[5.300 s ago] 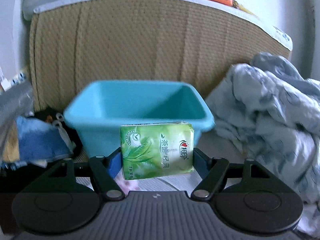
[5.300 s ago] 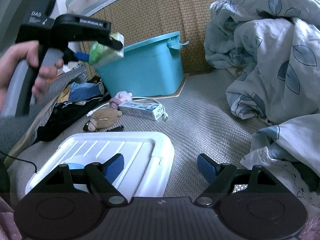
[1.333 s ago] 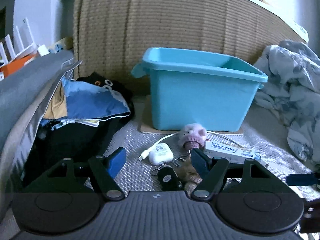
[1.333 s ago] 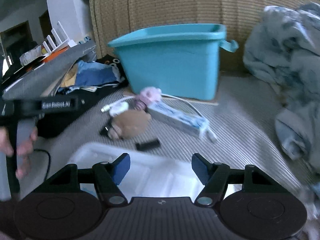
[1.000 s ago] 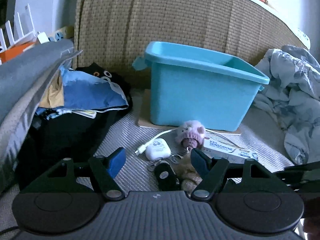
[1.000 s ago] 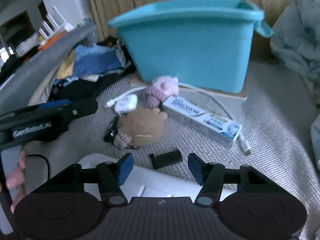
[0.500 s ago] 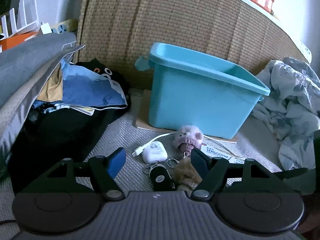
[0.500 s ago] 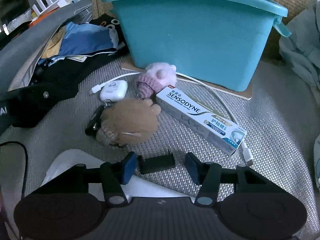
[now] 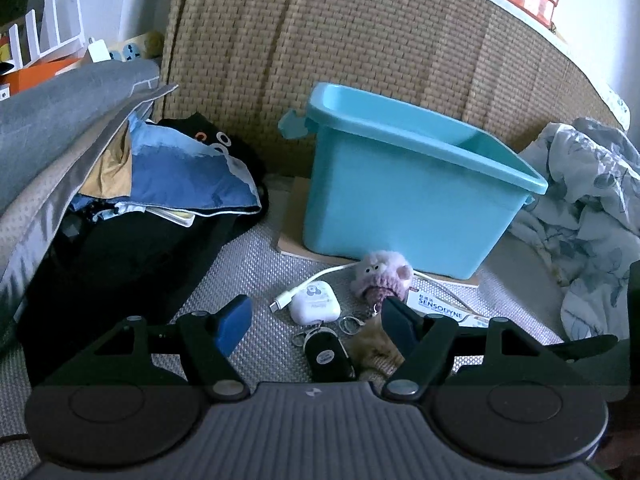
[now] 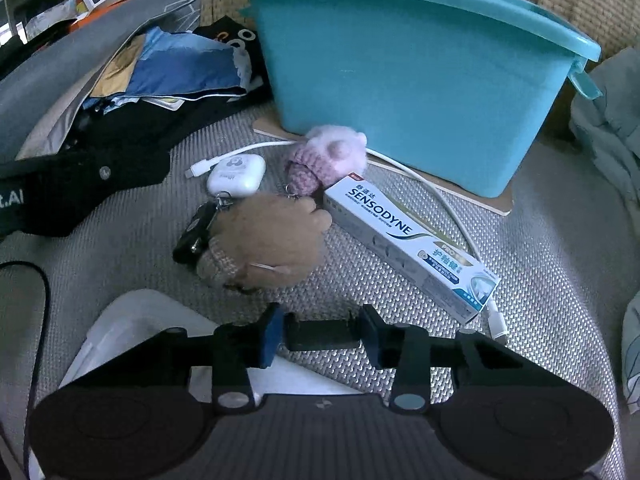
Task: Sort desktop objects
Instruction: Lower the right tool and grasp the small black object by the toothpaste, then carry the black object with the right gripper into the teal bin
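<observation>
A teal bin (image 9: 404, 204) stands against the woven headboard; it also shows in the right wrist view (image 10: 412, 68). In front of it lie a pink plush keychain (image 10: 328, 160), a brown plush (image 10: 272, 240), a white earbud case (image 10: 236, 174), a black key fob (image 9: 328, 356), a Sensodyne toothpaste box (image 10: 408, 244) and a white cable (image 10: 440, 200). My right gripper (image 10: 320, 334) is closed around a small black block (image 10: 320, 334) on the mat. My left gripper (image 9: 316, 320) is open and empty, hovering over the key fob and earbud case.
A white lid (image 10: 140, 332) lies under my right gripper. A pile of dark and blue clothes (image 9: 160, 184) and a grey cushion (image 9: 52, 120) fill the left. A crumpled floral blanket (image 9: 584, 208) lies on the right.
My right gripper moved forward and down to the small black block and its fingers closed in on it. My left gripper dropped the green tissue pack earlier and drew back, open.
</observation>
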The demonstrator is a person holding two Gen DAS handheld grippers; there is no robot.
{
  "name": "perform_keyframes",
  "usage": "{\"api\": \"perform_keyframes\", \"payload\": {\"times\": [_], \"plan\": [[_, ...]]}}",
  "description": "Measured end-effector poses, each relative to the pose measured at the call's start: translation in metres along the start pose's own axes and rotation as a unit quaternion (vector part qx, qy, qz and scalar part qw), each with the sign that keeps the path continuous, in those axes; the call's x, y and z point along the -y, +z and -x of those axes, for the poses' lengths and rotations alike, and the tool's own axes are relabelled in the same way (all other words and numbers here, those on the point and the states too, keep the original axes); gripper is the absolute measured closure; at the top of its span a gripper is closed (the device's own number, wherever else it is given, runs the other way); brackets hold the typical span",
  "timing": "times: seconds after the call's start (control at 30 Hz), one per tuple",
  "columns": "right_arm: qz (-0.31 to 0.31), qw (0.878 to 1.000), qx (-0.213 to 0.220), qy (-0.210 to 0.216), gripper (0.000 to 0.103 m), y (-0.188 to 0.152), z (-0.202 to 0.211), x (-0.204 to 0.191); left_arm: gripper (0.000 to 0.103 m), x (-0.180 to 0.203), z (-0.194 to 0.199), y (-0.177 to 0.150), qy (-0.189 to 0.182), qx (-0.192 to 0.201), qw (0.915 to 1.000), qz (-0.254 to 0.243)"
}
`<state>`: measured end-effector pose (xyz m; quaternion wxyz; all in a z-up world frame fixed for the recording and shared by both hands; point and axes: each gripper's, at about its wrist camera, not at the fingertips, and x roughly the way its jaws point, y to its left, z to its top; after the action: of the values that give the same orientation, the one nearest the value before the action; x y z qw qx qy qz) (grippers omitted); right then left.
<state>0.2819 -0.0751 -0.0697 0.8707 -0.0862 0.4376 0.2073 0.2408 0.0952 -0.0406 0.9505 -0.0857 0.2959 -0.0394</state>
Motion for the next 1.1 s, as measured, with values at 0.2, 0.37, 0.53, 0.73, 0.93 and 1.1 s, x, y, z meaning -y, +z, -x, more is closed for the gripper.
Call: {"api": "perform_keyframes", "payload": {"times": [0.2, 0.37, 0.53, 0.73, 0.93, 1.1], "plan": [[0.007, 1.000, 0.006, -0.012, 0.058, -0.002, 0.006, -0.001, 0.028, 0.002, -0.001, -0.001, -0.003, -0.003, 1.0000, -0.006], [0.007, 1.000, 0.026, -0.013, 0.058, 0.004, 0.022, 0.004, 0.028, 0.004, -0.002, -0.002, -0.004, -0.006, 0.9999, -0.011], [0.003, 0.999, 0.049, -0.022, 0.058, 0.018, 0.038, 0.013, 0.028, 0.005, -0.003, -0.002, -0.004, -0.007, 0.9999, -0.015], [0.008, 0.994, 0.103, -0.045, 0.058, 0.045, 0.073, 0.021, 0.028, 0.008, -0.005, -0.004, -0.004, -0.009, 0.9996, -0.025], [-0.001, 0.983, 0.174, -0.058, 0.058, 0.090, 0.119, 0.032, 0.028, 0.012, -0.007, -0.005, -0.004, -0.013, 0.9993, -0.036], [-0.025, 0.978, 0.195, -0.069, 0.058, 0.134, 0.127, 0.053, 0.028, 0.014, -0.009, -0.006, -0.005, -0.014, 0.9990, -0.043]]}}
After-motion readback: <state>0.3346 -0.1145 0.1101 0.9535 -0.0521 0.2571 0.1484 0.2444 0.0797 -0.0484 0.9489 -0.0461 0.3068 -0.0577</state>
